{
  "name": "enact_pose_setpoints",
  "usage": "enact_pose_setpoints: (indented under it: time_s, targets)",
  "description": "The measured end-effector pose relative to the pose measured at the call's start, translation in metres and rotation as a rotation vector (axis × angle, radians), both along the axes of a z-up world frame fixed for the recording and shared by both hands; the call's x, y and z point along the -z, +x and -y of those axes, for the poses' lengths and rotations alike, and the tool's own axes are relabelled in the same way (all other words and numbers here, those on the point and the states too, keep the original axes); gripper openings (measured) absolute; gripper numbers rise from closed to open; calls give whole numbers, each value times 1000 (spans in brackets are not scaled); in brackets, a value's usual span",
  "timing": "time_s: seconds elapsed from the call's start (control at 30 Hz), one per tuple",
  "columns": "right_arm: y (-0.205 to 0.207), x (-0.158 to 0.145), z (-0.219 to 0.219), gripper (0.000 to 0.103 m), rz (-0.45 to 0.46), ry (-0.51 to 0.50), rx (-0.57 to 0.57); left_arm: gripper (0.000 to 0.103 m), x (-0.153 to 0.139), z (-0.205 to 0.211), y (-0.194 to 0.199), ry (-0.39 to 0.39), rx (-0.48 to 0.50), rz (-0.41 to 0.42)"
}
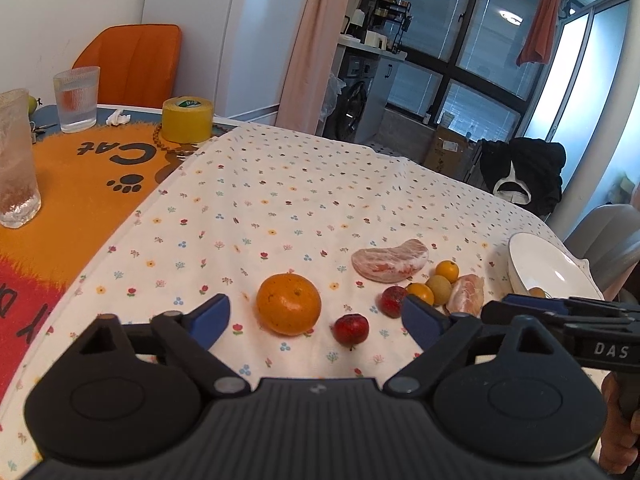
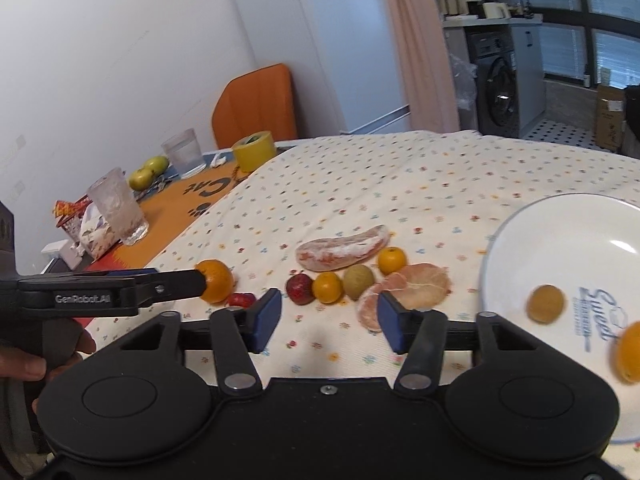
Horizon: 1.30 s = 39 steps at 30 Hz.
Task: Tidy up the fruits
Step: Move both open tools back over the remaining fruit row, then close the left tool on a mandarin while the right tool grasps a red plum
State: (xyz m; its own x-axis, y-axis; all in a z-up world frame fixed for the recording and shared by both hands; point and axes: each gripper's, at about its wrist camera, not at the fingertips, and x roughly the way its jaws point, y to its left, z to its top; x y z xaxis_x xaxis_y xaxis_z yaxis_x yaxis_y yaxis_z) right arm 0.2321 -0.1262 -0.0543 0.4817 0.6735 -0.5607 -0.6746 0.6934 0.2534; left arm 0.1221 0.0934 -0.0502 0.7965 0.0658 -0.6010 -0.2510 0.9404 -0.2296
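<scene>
Fruit lies just ahead of both my open, empty grippers on the flowered cloth [image 1: 304, 200]. My left gripper [image 1: 316, 318] has its jaws spread wide, with the big orange [image 1: 289, 304] and a small red fruit [image 1: 351, 329] between and just beyond the pads. My right gripper [image 2: 328, 320] also gapes, facing a peeled citrus piece [image 2: 424, 284], small oranges [image 2: 327, 287] and a long pale segment [image 2: 342, 249]. To its right, the white bowl [image 2: 560, 232] holds two small fruits, blurred, perhaps rolling.
</scene>
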Motion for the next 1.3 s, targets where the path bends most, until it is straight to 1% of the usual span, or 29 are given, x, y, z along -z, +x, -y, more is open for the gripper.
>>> enact_pose_setpoints:
  time_s: [0.07, 0.17, 0.27, 0.47, 0.7, 0.8, 0.83, 0.87, 0.9, 0.93, 0.97, 1.17, 1.2, 1.27, 1.3]
  targets:
    - [1, 2, -8, 46, -3, -4, -18, 78, 3, -3, 2, -5, -2, 0]
    - [3, 4, -19, 43, -7, -11, -38, 69, 7, -6, 5, -12, 0, -11]
    - [4, 6, -31, 39, -7, -19, -67, 66, 13, -11, 8, -20, 1, -21]
    - [10, 10, -51, 38, -4, -41, -93, 66, 20, -17, 18, -23, 7, -35]
    - [15, 16, -64, 33, 3, -74, -103, 66, 27, -21, 28, -27, 8, -42]
    - [17, 17, -67, 32, 6, -84, -104, 60, 30, -22, 31, -26, 1, -46]
    - [17, 18, -69, 32, 11, -91, -105, 57, 30, -22, 31, -21, 0, -47]
    - [17, 19, -71, 32, 11, -99, -107, 51, 31, -22, 31, -12, 0, -45]
    - [17, 20, -72, 32, 16, -108, -107, 48, 31, -22, 31, -7, 0, -46]
    - [17, 20, -74, 32, 26, -117, -107, 44, 30, -24, 30, -15, 2, -42]
    - [17, 21, -75, 32, 31, -125, -107, 42, 30, -25, 29, -25, 2, -38]
    - [21, 31, -81, 31, 12, -148, -107, 41, 27, -24, 24, -11, 2, -46]
    - [20, 31, -80, 30, 21, -145, -106, 41, 26, -23, 22, -11, 2, -46]
    - [19, 31, -79, 24, 18, -143, -108, 41, 26, -23, 22, -11, 1, -45]
    - [19, 31, -78, 23, 14, -142, -110, 41, 25, -23, 20, -12, 1, -42]
